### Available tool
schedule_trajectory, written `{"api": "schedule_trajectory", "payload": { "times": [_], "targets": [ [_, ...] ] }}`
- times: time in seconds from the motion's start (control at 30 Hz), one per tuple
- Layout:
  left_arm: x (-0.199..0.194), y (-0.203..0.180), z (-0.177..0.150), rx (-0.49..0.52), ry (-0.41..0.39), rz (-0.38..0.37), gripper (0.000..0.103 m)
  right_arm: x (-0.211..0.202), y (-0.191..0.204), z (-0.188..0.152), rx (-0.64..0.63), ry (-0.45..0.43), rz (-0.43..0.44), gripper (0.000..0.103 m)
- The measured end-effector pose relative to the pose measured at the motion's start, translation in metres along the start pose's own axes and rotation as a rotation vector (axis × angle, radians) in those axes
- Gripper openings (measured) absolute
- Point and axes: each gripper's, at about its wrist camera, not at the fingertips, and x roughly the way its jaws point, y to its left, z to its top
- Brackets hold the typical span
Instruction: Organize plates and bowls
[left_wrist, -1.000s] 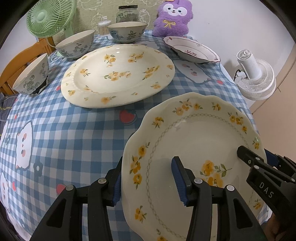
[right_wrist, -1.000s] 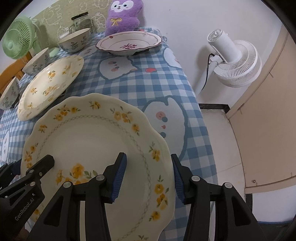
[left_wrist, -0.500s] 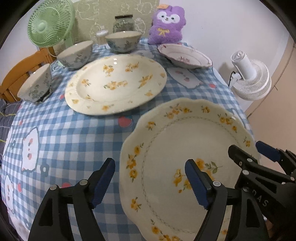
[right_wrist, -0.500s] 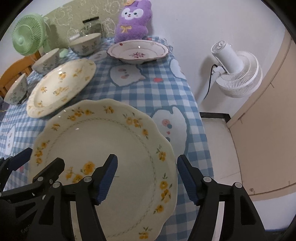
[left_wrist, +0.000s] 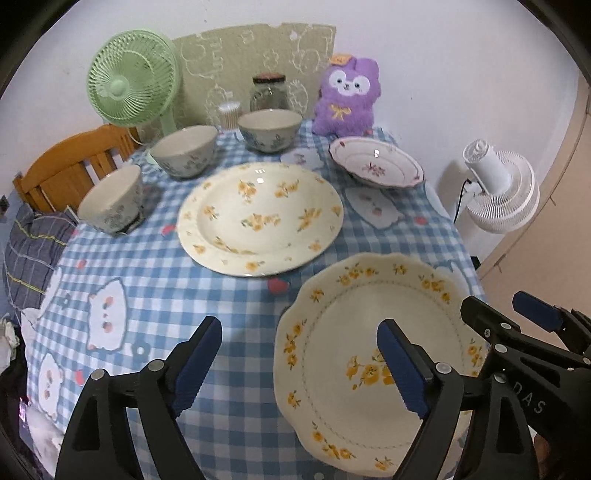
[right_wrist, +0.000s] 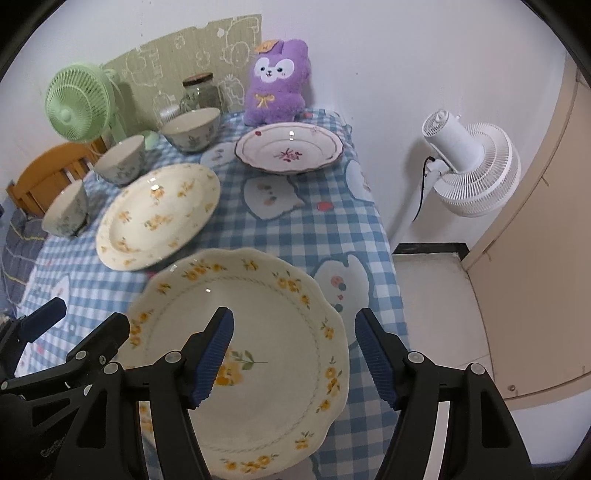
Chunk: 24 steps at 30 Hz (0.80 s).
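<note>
While both grippers hang over the near table edge, the stock reads as follows.

Left gripper (left_wrist: 299, 365): jaws wide and opening; the scalloped plate's left rim lies below and between the pads, touched by neither.
Right gripper (right_wrist: 295, 356): jaws parted, nothing pinched; the same plate's right rim sits under the gap, clear of both pads.
Scalloped plate (left_wrist: 369, 332): one, yellow flowers, flat on the tablecloth (left_wrist: 147, 280) at the near right corner, overhanging the edge slightly.
Round plate (left_wrist: 260, 218): one, yellow flowers, mid-table, just beyond the scalloped plate and apart from it.
Pink plate (left_wrist: 376, 162): one, deep, red-edged, far right, before the plush.
Bowls: three, in an arc along the far left: bowl one (left_wrist: 110, 199), bowl two (left_wrist: 184, 149), bowl three (left_wrist: 269, 127).
Plates, total: three.
Plush (left_wrist: 347, 98): one, purple, against the wall.
Jar (left_wrist: 269, 92): one, behind bowl three.
Green fan (left_wrist: 131, 79): one, far left corner.
White fan (left_wrist: 498, 184): one, off the table at right.
Chair (left_wrist: 70, 162): one, wooden, left of the table.
Obstructions: each gripper's arm crosses the other's view at the plate's outer edge.
</note>
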Motion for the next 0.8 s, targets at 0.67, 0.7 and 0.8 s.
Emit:
{"api": "schedule_trajectory", "payload": {
  "times": [0.67, 0.7, 0.8],
  "targets": [
    [-0.054, 0.031, 0.043, -0.066, -0.140, 0.027, 0.096, -0.057, 0.019, 0.041, 0.065, -0.120, 0.016, 0.084],
    [-0.053, 0.033, 0.046, -0.069, -0.138, 0.021, 0.096, -0.057, 0.021, 0.045, 0.068, -0.123, 0.010, 0.084],
    [-0.048, 0.041, 0.056, -0.070, -0.134, 0.006, 0.096, -0.054, 0.028, 0.054, 0.076, -0.129, -0.001, 0.084]
  ]
}}
